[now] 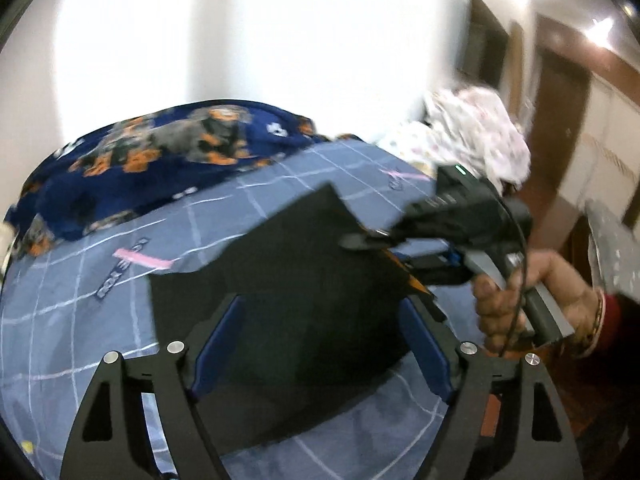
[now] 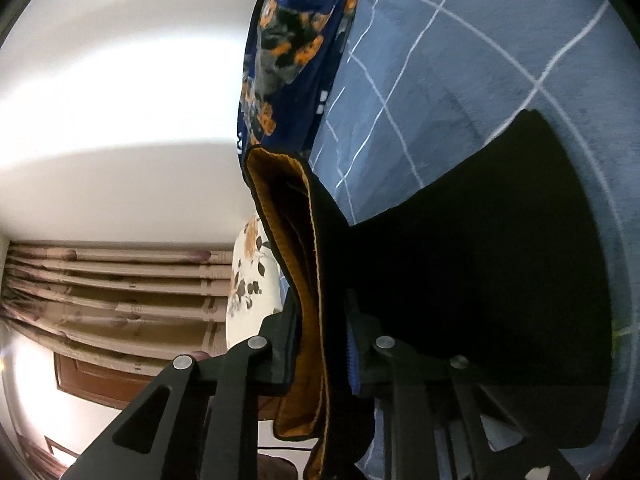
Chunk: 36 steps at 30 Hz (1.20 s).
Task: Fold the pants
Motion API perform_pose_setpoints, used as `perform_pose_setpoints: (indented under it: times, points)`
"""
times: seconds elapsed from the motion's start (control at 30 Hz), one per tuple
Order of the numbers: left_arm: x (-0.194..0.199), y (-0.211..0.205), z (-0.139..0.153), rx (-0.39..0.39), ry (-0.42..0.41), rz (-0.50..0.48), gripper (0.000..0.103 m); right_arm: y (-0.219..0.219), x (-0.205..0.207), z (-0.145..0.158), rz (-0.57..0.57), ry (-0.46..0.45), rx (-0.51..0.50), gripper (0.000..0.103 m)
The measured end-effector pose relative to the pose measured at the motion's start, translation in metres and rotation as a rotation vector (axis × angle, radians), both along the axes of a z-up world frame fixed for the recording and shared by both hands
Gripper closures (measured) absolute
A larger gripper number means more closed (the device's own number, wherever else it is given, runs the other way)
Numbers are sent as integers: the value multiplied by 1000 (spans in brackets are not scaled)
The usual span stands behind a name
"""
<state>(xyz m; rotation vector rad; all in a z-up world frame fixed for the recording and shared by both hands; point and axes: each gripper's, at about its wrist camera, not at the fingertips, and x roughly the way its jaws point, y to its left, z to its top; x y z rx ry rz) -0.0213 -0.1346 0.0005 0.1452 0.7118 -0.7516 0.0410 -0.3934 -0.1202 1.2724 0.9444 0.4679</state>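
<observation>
Black pants (image 1: 288,280) lie spread on the blue checked bedsheet (image 1: 80,280). My left gripper (image 1: 320,332) stands open just above them, and its blue pads (image 1: 220,344) flank the cloth without pressing it. In the same view a hand (image 1: 532,300) holds my right gripper (image 1: 360,240), which pinches the pants' right edge. In the right wrist view, the right gripper (image 2: 320,344) is shut on the pants' orange-lined waistband (image 2: 308,280). That edge is lifted, and the rest of the pants (image 2: 480,260) trails onto the sheet.
A navy dog-print blanket (image 1: 160,152) is bunched along the bed's far side by the white wall. A white patterned pile of clothes (image 1: 472,136) sits at the far right corner. Beyond it is a wooden door (image 1: 560,92). A floral pillow (image 2: 248,280) and curtains (image 2: 112,280) show in the right wrist view.
</observation>
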Motion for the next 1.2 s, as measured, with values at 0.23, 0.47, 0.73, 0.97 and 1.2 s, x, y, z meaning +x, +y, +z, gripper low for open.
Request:
perform_pose_setpoints:
  times: [0.23,0.47,0.73,0.97,1.2]
  points:
    - [31,57,-9,-46,86,150,22,-8,-8,-5,-12,5,0,87]
    - [46,87,-33,-77,190,234,22,-19,-15,-10,-47,4,5,88]
    - [51,93,-45,-94,245,245,22,-39,-24,-13,-86,12,-1,88]
    - [51,85,-47,-73,253,229,22,-50,-30,-22,-106,20,4,88]
    - [52,80,-52,-52,269,221,22,-59,-35,-27,-130,22,6,89]
